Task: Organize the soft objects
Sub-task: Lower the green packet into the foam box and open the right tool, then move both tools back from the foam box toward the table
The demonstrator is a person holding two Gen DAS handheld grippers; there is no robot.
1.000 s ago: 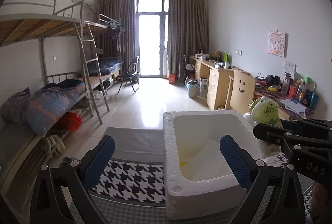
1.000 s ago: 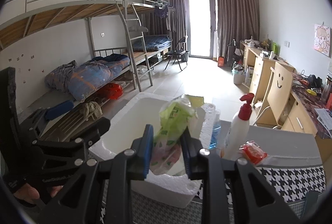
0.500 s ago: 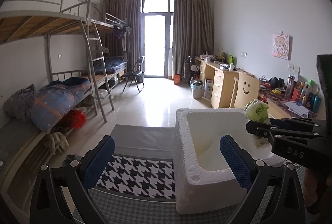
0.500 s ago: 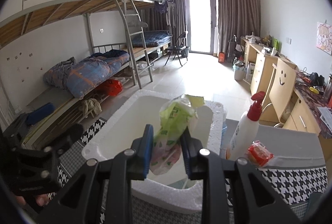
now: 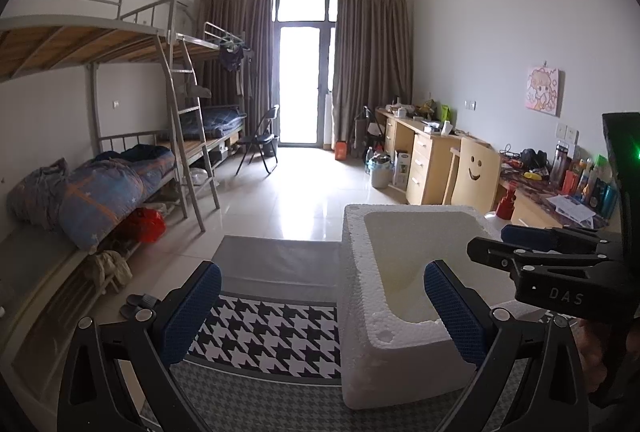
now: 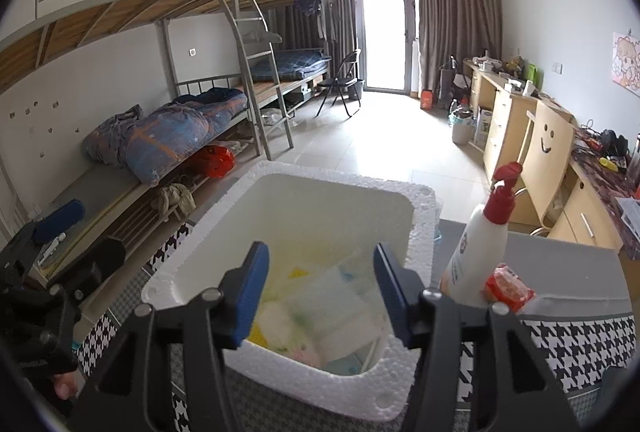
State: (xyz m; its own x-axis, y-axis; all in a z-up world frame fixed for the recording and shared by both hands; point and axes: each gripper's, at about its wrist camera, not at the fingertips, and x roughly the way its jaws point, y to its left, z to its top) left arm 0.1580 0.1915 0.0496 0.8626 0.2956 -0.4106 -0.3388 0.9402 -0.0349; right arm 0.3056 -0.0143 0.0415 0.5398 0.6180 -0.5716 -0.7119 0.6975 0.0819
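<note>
A white foam box (image 6: pixel 420 232) stands on the houndstooth-covered table (image 6: pixel 580 344). My right gripper (image 6: pixel 320 292) hovers over the box's near end. Its jaws are opening, with nothing pressed between the blue pads. Below them a green and white soft packet (image 6: pixel 296 316) shows as a blur inside the box, among other pale soft packs (image 6: pixel 344 284). My left gripper (image 5: pixel 320 312) is open and holds nothing, just left of the foam box (image 5: pixel 356 272). In the left wrist view the right gripper (image 5: pixel 492 242) reaches over the box's right rim.
A white pump bottle with a red cap (image 6: pixel 476 260) and a red packet (image 6: pixel 508 288) sit just right of the box. Bunk beds (image 5: pixel 120 184) line the left wall and desks (image 5: pixel 424 160) the right. A hand (image 6: pixel 64 388) shows at lower left.
The right gripper's jaws have parted and the green packet has left them and dropped into the foam box. The left gripper has drawn slightly left of the box.
</note>
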